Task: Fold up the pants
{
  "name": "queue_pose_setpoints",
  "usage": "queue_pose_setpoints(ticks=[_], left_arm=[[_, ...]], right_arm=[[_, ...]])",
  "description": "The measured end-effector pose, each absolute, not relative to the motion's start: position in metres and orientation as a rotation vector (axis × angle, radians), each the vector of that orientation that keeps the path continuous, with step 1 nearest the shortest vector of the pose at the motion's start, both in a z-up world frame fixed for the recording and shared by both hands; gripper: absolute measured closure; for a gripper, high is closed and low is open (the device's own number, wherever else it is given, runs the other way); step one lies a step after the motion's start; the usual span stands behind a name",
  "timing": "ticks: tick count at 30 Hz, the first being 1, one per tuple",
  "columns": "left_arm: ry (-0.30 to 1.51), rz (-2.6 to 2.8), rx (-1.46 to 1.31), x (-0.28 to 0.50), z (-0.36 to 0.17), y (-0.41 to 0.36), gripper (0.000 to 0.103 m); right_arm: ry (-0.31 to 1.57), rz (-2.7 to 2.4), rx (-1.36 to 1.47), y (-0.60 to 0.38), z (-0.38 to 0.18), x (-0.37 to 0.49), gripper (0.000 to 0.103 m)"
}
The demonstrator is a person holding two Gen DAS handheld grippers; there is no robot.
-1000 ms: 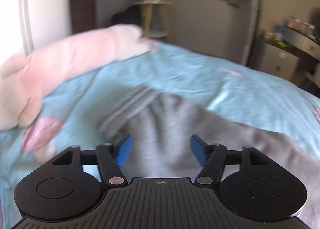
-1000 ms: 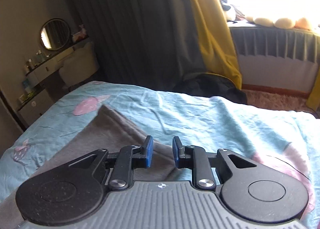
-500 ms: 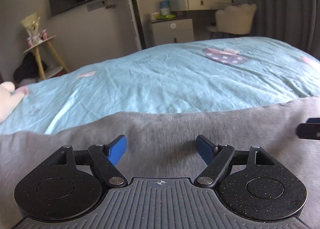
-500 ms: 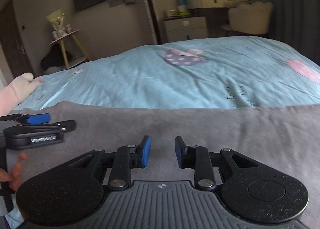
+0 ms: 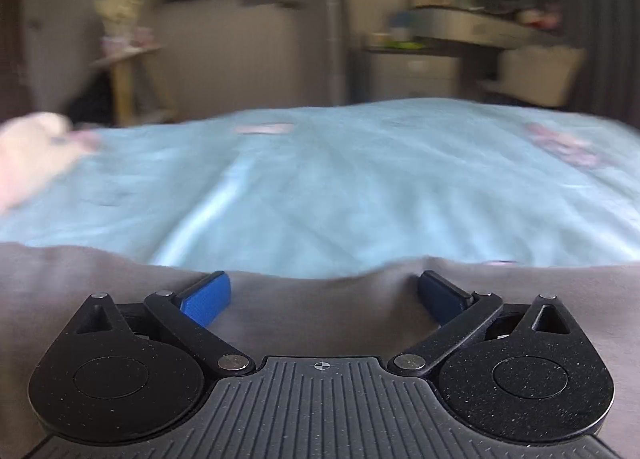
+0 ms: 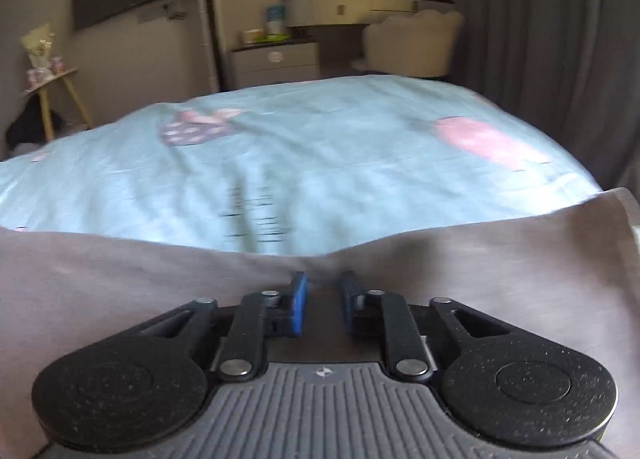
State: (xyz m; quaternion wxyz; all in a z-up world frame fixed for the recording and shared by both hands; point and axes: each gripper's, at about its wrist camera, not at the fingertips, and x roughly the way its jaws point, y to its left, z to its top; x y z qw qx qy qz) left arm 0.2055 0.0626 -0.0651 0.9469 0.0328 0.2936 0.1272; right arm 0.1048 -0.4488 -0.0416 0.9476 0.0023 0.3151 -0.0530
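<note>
1. Left gripper (image 5: 324, 293): fingers (image 5: 206, 297) spread wide, having just opened further, and nothing is held. They sit low over the grey pants (image 5: 320, 323), whose far edge runs side to side just beyond the tips, puckered beside the right finger.
2. Right gripper (image 6: 323, 299): fingers (image 6: 298, 305) have just been closing and stand narrow, with a small gap showing between the pads. A peak of the pants' (image 6: 460, 259) far edge is gathered at the tips; whether the pads actually press it I cannot tell.
3. Pants lie along the near edge of the bed (image 6: 320, 163), long axis across both views. The right hand looks nearer a hold on the edge.
4. Both grippers tilt down toward the cloth.
5. Beyond: bare blue bedsheet (image 5: 360, 179), then the room.
</note>
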Motion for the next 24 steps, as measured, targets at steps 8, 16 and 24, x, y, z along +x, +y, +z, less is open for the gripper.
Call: queue_pose_setpoints(ticks=[8, 16, 24], left_arm=[[0.638, 0.322, 0.29, 0.174, -0.041, 0.035, 0.0], [0.724, -0.039, 0.115, 0.104, -0.04, -0.059, 0.0], [0.854, -0.069, -0.061, 0.089, -0.054, -0.095, 0.0]], right_arm=[[0.602, -0.662, 0.244, -0.57, -0.015, 0.017, 0.068], [0.437, -0.604, 0.866, -0.608, -0.047, -0.135, 0.045], [0.363, -0.451, 1.145, -0.631, -0.081, -0.129, 0.05]])
